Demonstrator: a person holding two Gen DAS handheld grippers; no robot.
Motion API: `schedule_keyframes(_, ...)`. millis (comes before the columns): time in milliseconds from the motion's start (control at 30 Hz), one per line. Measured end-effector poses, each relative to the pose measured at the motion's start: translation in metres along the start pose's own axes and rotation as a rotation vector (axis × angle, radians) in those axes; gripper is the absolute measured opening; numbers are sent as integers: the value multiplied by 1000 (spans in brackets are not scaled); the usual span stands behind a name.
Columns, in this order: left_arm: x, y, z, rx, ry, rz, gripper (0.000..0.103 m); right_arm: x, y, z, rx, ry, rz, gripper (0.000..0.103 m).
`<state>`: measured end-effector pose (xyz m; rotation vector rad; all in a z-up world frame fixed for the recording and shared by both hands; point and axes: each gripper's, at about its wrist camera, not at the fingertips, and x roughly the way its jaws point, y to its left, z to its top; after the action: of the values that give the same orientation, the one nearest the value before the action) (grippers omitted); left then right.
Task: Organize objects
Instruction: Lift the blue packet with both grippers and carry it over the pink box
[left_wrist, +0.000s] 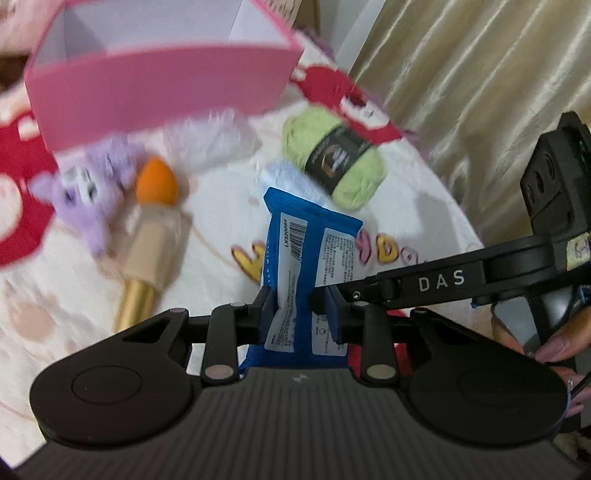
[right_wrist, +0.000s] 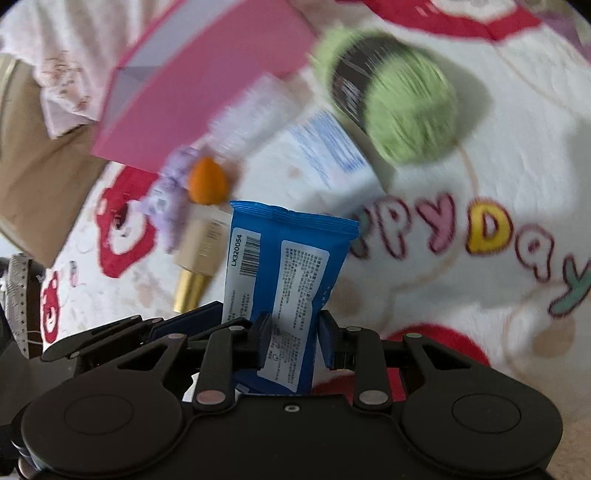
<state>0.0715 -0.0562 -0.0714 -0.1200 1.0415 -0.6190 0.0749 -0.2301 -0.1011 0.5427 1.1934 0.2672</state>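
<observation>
left gripper (left_wrist: 299, 310) pinching blue wipes packet (left_wrist: 306, 243), packet upright between pads | right gripper (right_wrist: 293, 332) also clamped on same packet (right_wrist: 288, 258) | pink box (left_wrist: 159, 85) at 11 o'clock | green yarn (left_wrist: 336, 155) at 1 o'clock on printed blanket (left_wrist: 207, 221)

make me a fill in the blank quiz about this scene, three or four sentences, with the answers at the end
1. Both grippers' fingers are closed on a ____ packet with a barcode.
2. The open box behind the toys is ____ on the outside.
3. The green yarn ball wears a ____ paper band.
4. The makeup sponge beside the purple plush is ____.

Missing words: blue; pink; black; orange
</observation>
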Motion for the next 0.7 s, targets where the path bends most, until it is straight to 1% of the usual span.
schedule_keyframes(67,-15,-4,10,30,-35,12,28,-11,12,8,-38,-23,13,34)
schedule_keyframes(167,-36,-9,32,75,-86,33,28,-32,35,25,-128,-73,18,34)
schedule_keyframes(267,-52,-14,53,139,-130,77,27,-46,58,48,-208,-116,27,34)
schedule_keyframes(300,-56,-14,60,156,-146,90,27,-50,65,56,-262,-109,51,34)
schedule_keyframes(333,-59,-14,67,167,-157,101,27,-53,72,64,-301,-128,55,34)
schedule_keyframes(433,-64,-9,93,180,-190,129,28,-57,84,86,-341,-164,78,33)
schedule_keyframes(500,-63,-5,112,195,-220,152,28,-57,92,108,-376,-182,89,32)
schedule_keyframes(600,-57,4,144,194,-246,171,27,-54,106,144,-434,-189,73,31)
schedule_keyframes(700,-46,18,176,161,-258,173,27,-46,115,181,-459,-175,51,31)
